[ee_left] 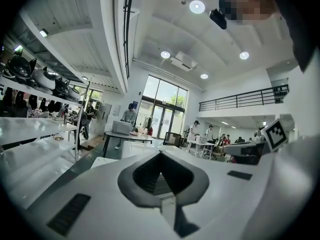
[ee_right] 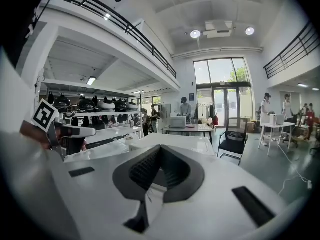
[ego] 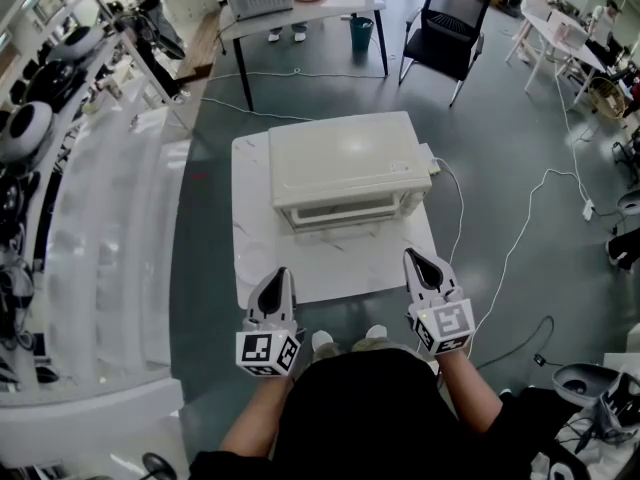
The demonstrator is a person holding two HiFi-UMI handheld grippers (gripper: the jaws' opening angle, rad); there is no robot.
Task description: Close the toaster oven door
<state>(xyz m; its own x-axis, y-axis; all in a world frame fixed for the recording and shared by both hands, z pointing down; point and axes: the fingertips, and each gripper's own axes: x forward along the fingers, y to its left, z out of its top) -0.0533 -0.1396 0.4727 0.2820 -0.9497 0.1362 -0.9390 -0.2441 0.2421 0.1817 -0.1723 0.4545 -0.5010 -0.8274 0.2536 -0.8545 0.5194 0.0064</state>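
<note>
In the head view, I see the toaster oven [ego: 345, 158] sitting in the middle of a white table [ego: 330, 273], its front turned toward me. The door is not folded down onto the tabletop. It looks upright against the body, though I cannot tell whether it is fully shut. A cable [ego: 455, 203] leaves the oven's right side and runs across the floor. The left gripper [ego: 283, 272] hangs over the near left edge of the table and the right gripper [ego: 412, 256] over the near right edge. Both are well short of the oven and touch nothing. A black chair [ego: 445, 23] stands far behind.

In the left gripper view, the left gripper [ee_left: 160, 153] has its jaws brought together at the tip, with nothing between them. Just past the tip I make out the white oven [ee_left: 142, 147], apart from the jaws.

In the right gripper view, the right gripper [ee_right: 159, 147] likewise has its jaws meeting at the tip and carries nothing. The oven's pale top [ee_right: 180, 143] lies ahead and slightly right, not touched. The left gripper [ee_right: 65, 130] shows at the left edge of this view.
</note>
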